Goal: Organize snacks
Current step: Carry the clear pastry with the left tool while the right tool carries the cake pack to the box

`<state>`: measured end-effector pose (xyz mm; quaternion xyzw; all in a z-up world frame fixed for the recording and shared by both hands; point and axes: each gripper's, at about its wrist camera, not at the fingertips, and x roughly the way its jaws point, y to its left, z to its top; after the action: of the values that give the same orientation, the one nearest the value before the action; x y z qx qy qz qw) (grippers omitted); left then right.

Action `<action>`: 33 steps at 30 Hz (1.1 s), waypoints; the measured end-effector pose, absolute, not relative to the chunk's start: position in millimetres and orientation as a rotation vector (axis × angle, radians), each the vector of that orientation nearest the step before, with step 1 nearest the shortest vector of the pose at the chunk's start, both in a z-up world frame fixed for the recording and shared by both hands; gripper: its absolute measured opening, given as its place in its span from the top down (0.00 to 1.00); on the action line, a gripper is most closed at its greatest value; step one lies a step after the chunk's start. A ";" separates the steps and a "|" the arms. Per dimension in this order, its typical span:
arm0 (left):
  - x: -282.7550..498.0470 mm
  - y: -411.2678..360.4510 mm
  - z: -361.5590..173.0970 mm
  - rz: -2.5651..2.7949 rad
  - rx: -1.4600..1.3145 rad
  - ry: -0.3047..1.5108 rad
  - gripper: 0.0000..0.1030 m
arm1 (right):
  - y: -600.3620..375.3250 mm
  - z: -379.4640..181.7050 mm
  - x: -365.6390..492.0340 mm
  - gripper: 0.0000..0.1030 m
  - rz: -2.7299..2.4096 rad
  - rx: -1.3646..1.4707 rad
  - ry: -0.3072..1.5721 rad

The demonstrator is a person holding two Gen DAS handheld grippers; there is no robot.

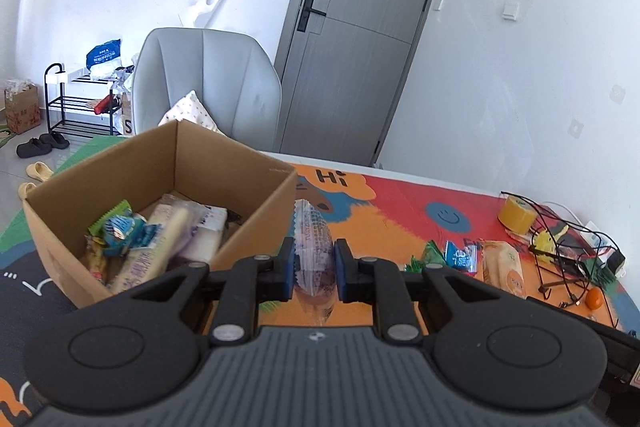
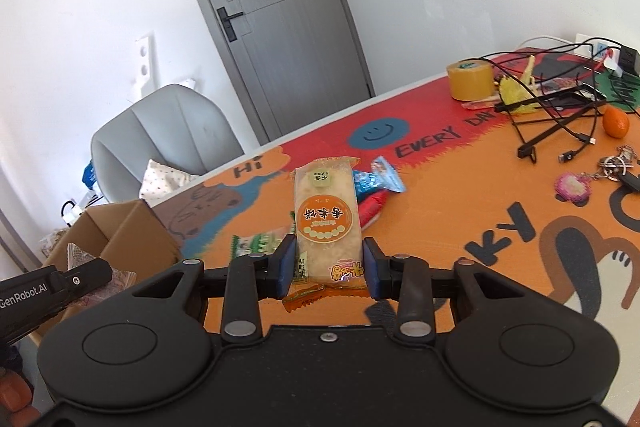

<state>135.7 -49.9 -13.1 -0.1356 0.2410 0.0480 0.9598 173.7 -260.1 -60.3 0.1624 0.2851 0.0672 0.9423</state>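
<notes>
My left gripper point(image 1: 313, 261) is shut on a clear-wrapped purple snack packet point(image 1: 314, 239), held above the mat just right of the open cardboard box point(image 1: 256, 223). Several wrapped snacks point(image 1: 160, 243) lie inside the box. My right gripper point(image 2: 329, 263) is shut on an orange rice cracker packet point(image 2: 326, 219), its blue pads pressing both long sides, raised off the table. A green packet point(image 2: 256, 243), a blue one point(image 2: 380, 179) and a red one point(image 2: 372, 207) lie on the mat beyond it. In the right wrist view the left gripper point(image 2: 92, 275) shows beside the box point(image 2: 132, 235).
A roll of yellow tape point(image 2: 470, 79), tangled black cables point(image 2: 560, 115), an orange fruit point(image 2: 616, 121) and keys point(image 2: 616, 167) crowd the table's far right. A grey chair point(image 1: 208, 83) stands behind the box, with a grey door point(image 1: 360, 27) beyond it.
</notes>
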 end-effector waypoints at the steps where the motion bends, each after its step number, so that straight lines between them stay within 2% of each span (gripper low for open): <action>1: 134.5 -46.9 -11.3 0.098 -0.276 0.482 0.82 | -256.7 -58.1 173.2 0.66 0.142 0.329 0.577; 18: 129.9 11.3 14.1 0.185 -0.290 0.395 0.82 | -191.0 -32.0 173.5 0.66 0.253 0.296 0.532; 33: 148.0 63.4 17.2 0.261 -0.322 0.398 0.82 | -144.3 -20.4 184.7 0.65 0.346 0.246 0.524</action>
<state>148.0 63.4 17.2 -0.1588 0.1964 0.1286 0.9590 184.7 -144.3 -20.4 0.1206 0.2571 0.1698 0.9437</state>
